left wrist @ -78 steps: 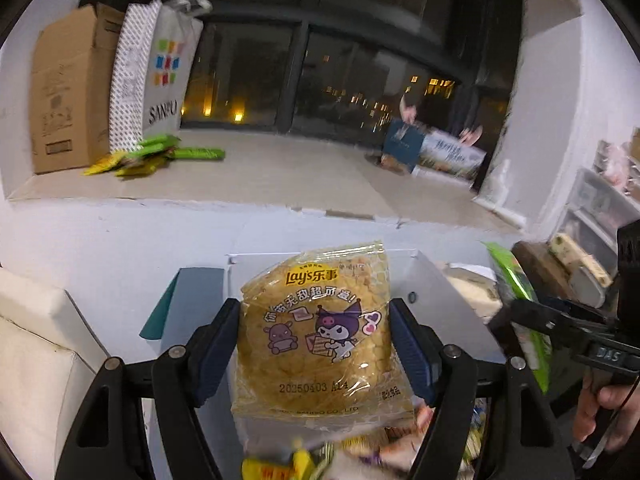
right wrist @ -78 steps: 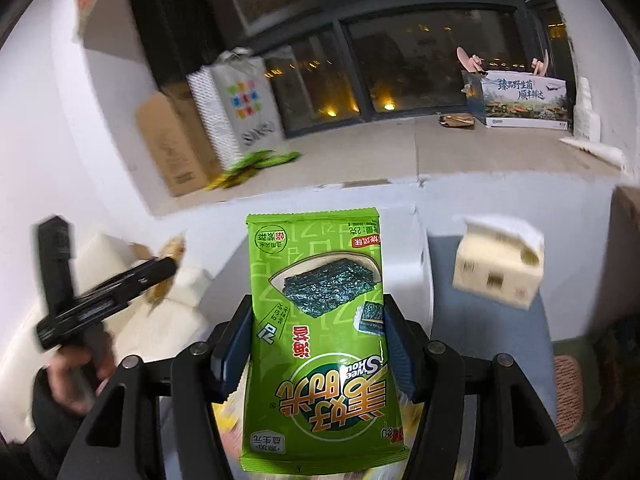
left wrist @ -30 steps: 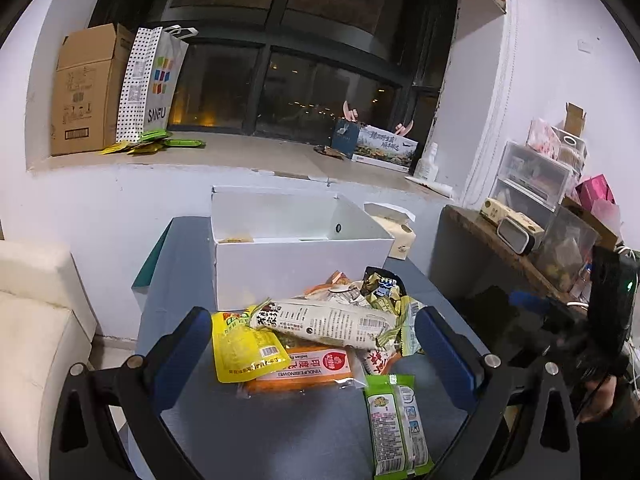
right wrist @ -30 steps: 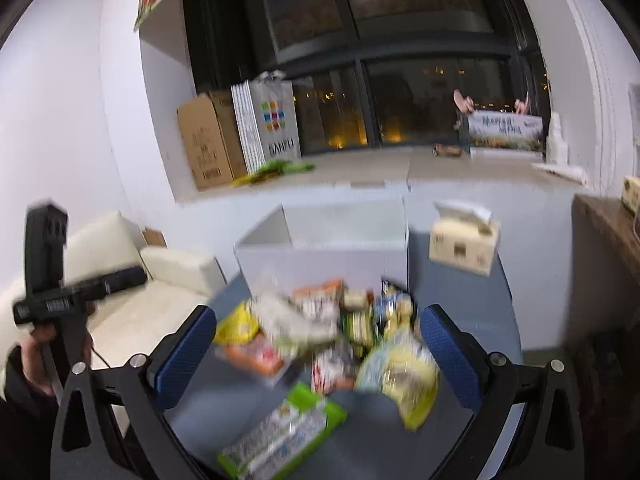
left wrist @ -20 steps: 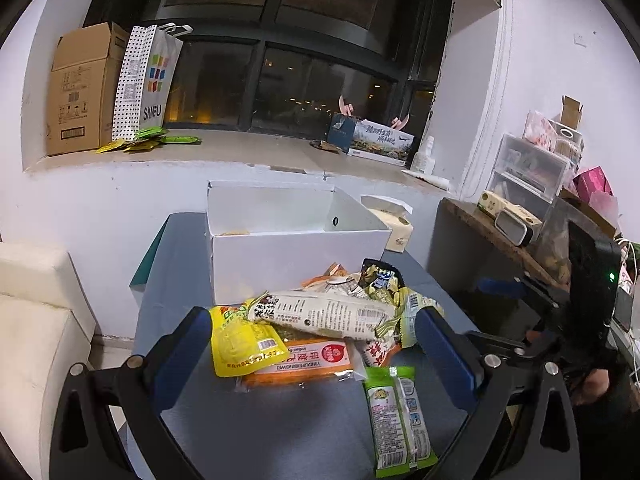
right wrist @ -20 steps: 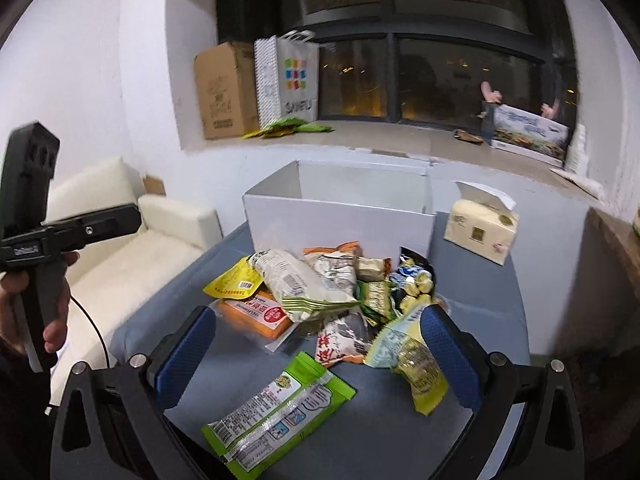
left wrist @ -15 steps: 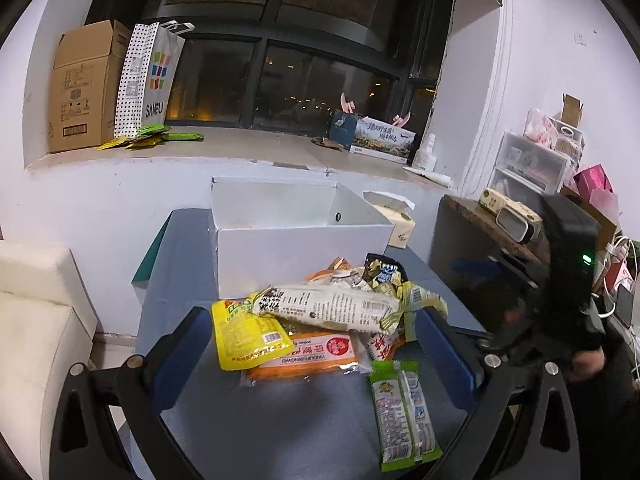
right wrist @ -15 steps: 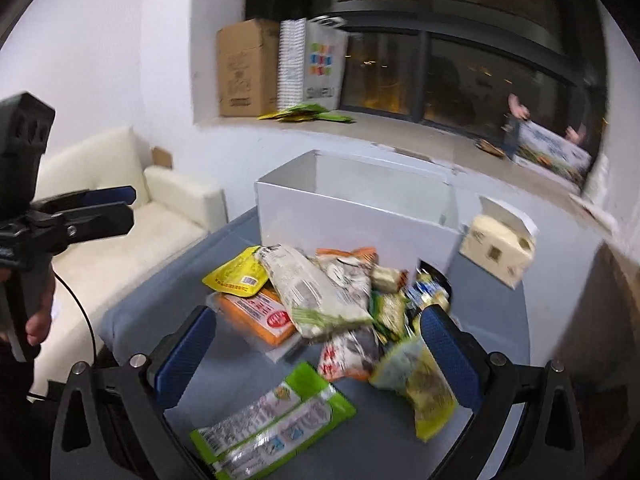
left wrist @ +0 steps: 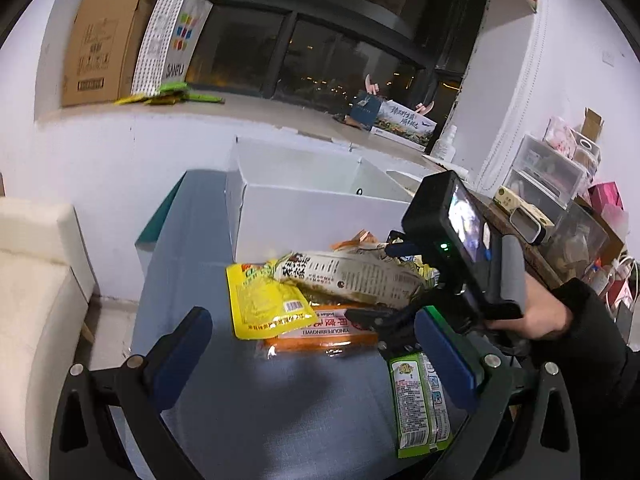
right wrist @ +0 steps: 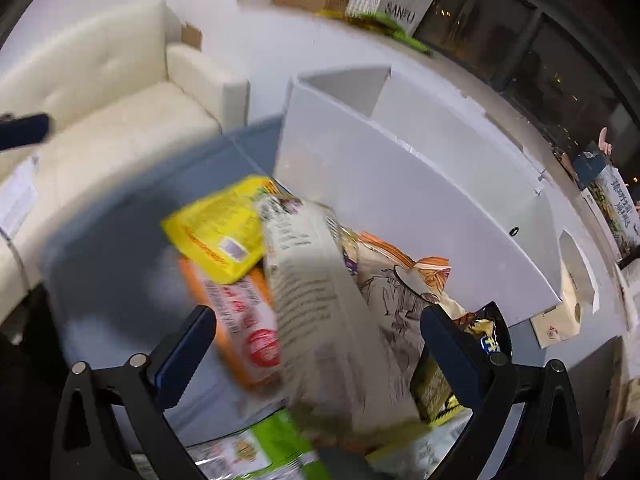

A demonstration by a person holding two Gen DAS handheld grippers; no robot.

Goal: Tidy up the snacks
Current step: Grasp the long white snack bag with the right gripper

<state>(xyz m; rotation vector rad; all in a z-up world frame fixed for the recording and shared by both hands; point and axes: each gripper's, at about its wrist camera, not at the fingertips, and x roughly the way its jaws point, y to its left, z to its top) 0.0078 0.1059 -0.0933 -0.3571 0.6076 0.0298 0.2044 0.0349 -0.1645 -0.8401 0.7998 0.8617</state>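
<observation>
The left gripper (left wrist: 312,356) has its blue-padded fingers (left wrist: 180,344) spread wide with nothing between them, above bare grey table (left wrist: 240,420). Just beyond lies the snack pile: a yellow packet (left wrist: 264,300) overlapping an orange packet (left wrist: 320,330), with a long white packet (left wrist: 352,278) across the top and a green packet (left wrist: 418,404) flat near the right finger. The right gripper (right wrist: 316,348), seen from the left wrist camera as a black handle with a screen in the person's right hand (left wrist: 532,320), reaches into the pile from the right. Its own jaws are also wide apart and straddle the long white packet (right wrist: 320,312), though the blur leaves contact unclear. Behind the pile stands the open white box (left wrist: 320,204), with a cream sofa (right wrist: 100,92) off to the left.
</observation>
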